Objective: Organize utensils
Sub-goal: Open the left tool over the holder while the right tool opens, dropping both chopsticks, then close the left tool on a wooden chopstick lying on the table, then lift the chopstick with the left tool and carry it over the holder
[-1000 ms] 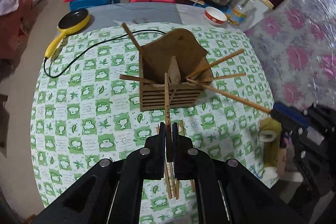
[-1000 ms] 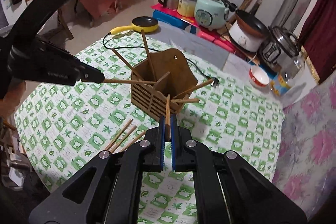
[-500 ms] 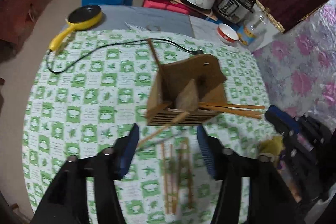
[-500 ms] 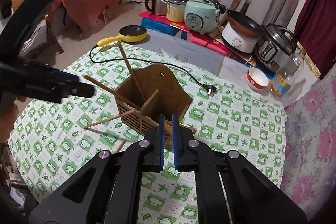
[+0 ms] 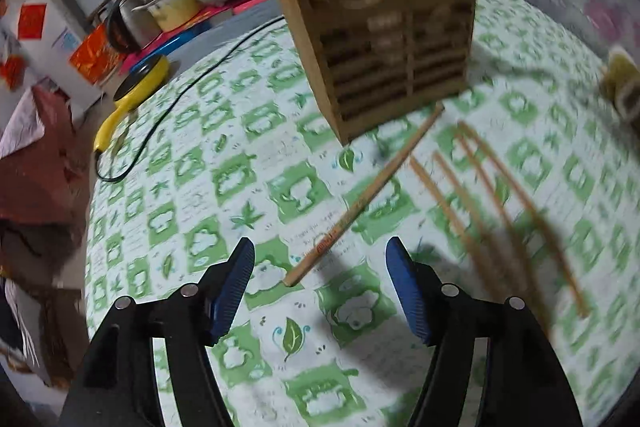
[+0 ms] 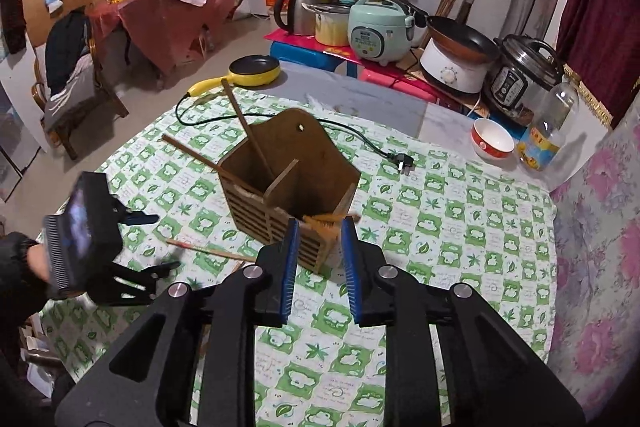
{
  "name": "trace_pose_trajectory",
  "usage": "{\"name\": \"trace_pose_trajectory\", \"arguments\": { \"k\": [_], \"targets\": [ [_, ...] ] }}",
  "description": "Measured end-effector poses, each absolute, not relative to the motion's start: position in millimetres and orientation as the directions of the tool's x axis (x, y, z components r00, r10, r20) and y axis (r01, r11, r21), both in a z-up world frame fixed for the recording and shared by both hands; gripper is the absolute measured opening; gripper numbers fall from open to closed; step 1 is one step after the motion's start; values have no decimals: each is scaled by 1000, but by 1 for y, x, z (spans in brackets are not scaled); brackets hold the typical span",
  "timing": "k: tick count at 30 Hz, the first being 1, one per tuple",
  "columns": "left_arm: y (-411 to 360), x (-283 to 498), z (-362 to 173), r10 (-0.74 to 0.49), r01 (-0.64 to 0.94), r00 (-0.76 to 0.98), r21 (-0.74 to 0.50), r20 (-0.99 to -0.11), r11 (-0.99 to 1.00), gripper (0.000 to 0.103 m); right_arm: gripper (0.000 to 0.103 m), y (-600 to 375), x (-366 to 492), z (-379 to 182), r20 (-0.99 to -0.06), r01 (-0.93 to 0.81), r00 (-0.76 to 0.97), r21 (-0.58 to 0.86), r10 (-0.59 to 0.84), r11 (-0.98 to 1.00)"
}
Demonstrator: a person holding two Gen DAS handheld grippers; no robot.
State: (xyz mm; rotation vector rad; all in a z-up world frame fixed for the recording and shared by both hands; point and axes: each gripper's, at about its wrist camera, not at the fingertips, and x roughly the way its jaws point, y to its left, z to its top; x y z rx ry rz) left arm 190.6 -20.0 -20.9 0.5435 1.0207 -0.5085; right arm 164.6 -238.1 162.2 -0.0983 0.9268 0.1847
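A brown wooden utensil holder (image 6: 288,187) stands mid-table with two chopsticks leaning out of its left compartment and chopstick ends (image 6: 326,221) in its right one. My right gripper (image 6: 318,255) is open and empty just in front of the holder. My left gripper (image 5: 320,283) is open, low over the tablecloth. One chopstick (image 5: 362,201) lies on the cloth between its fingers, pointing at the holder (image 5: 396,39). Several more chopsticks (image 5: 500,211) lie to the right of it. The left gripper also shows in the right wrist view (image 6: 136,247).
The round table has a green-checked cloth (image 6: 460,227). A black power cord (image 6: 360,139) and a yellow pan (image 6: 252,71) lie behind the holder. A red-white bowl (image 6: 492,139) and plastic bottle (image 6: 548,131) stand back right. Cookers (image 6: 376,27) stand beyond the table.
Both grippers opened. The left one let go of its chopstick, which now lies on the cloth, and dropped low. The right one released its chopstick into the holder's right compartment.
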Motion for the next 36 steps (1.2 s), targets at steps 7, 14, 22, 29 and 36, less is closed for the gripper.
{"name": "trace_pose_trajectory", "arguments": {
  "k": [7,14,22,29,36],
  "targets": [
    [0,198,-50,-203,635,387,100,-899,766,15,24,-248,148,153,-801,-191,583,29,137,981],
    [-5,164,-20,-251,629,410,72,-877,774,3,24,-259,135,154,-777,-188,601,87,185,978],
    [-14,131,50,-329,565,479,-2,-814,825,0,24,-264,108,130,-755,-182,608,170,247,968],
    [-13,132,19,-276,533,483,29,-831,846,48,25,-270,94,96,-765,-161,575,241,289,957],
    [-12,148,-44,-242,510,418,6,-875,860,27,27,-274,92,74,-772,-127,555,289,309,949]
  ]
}}
